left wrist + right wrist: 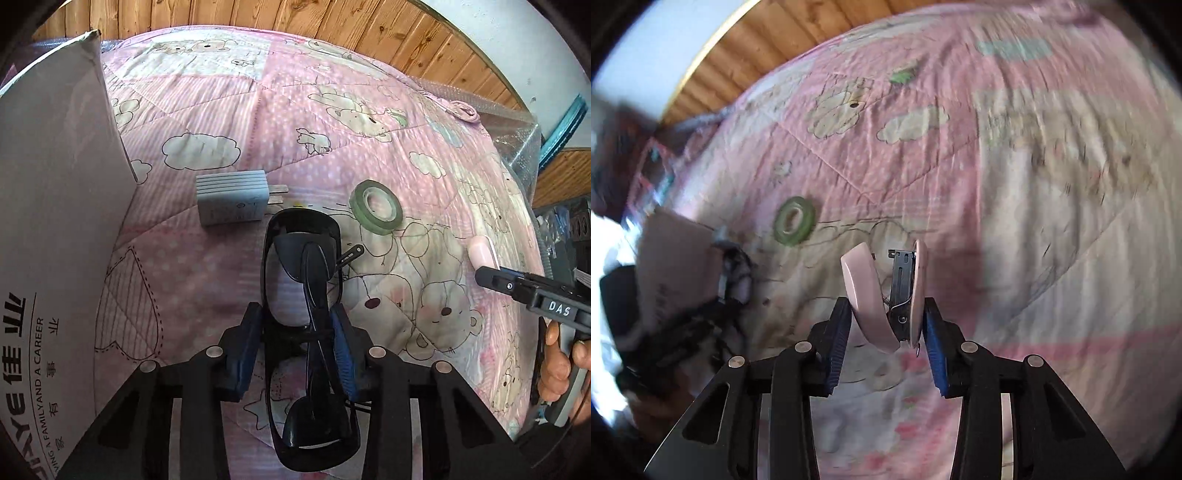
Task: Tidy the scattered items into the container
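My left gripper (297,328) jaws clamp black sunglasses (306,295), cardboard box (55,221) at frame left; right gripper (884,332) jaws grip pink stapler (875,299).

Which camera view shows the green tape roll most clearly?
The left wrist view shows the green tape roll best: sharp, lying flat on the pink quilt. In the right wrist view the roll is visible, but blurred by motion.
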`<state>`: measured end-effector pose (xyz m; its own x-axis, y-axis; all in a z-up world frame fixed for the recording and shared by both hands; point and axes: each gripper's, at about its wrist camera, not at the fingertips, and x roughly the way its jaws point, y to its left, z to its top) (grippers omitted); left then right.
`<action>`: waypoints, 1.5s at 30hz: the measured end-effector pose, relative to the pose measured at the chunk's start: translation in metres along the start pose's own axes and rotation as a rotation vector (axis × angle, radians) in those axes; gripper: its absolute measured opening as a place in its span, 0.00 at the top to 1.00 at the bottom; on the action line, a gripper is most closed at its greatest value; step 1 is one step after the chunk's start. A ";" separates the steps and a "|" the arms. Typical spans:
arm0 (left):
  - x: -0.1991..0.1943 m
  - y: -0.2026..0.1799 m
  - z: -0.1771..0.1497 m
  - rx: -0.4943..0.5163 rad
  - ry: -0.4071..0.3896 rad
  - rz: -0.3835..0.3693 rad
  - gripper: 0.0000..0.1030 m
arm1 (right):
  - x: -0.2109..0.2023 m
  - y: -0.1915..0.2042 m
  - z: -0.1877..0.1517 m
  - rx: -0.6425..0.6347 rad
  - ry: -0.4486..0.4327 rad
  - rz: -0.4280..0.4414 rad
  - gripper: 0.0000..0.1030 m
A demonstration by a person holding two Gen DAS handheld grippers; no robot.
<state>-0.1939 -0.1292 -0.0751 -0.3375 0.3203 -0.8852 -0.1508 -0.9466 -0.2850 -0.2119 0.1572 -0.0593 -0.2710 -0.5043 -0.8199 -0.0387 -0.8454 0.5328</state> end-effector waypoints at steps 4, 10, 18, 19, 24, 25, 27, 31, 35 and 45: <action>-0.009 -0.004 -0.010 0.019 -0.004 -0.005 0.63 | 0.012 -0.026 -0.019 0.206 0.052 0.138 0.56; -0.009 0.005 -0.021 -0.001 0.006 -0.003 0.63 | -0.011 0.011 -0.035 0.009 -0.084 -0.205 0.47; -0.012 0.013 -0.024 -0.021 -0.033 -0.032 0.61 | 0.003 0.032 -0.038 -0.043 -0.131 -0.319 0.49; -0.012 0.014 -0.024 -0.025 -0.038 -0.042 0.61 | 0.006 0.035 -0.038 -0.059 -0.138 -0.348 0.66; -0.020 0.021 -0.026 -0.032 -0.041 -0.077 0.65 | 0.008 0.045 -0.042 -0.105 -0.139 -0.392 0.76; -0.023 0.020 -0.028 -0.025 -0.042 -0.075 0.65 | 0.006 0.046 -0.043 -0.105 -0.144 -0.389 0.76; -0.030 0.020 -0.033 -0.024 -0.044 -0.079 0.65 | 0.003 0.047 -0.043 -0.103 -0.153 -0.377 0.76; -0.042 0.020 -0.041 -0.032 -0.048 -0.072 0.65 | -0.005 0.048 -0.047 -0.083 -0.162 -0.348 0.76; -0.056 0.022 -0.047 -0.044 -0.053 -0.089 0.65 | -0.008 0.048 -0.051 -0.053 -0.165 -0.317 0.76; -0.068 0.004 -0.031 -0.043 -0.079 -0.112 0.65 | -0.012 0.062 -0.066 -0.057 -0.176 -0.289 0.76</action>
<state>-0.1428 -0.1559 -0.0270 -0.3930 0.4240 -0.8160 -0.1521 -0.9051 -0.3971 -0.1478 0.0999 -0.0301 -0.4189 -0.2086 -0.8837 -0.0860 -0.9598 0.2673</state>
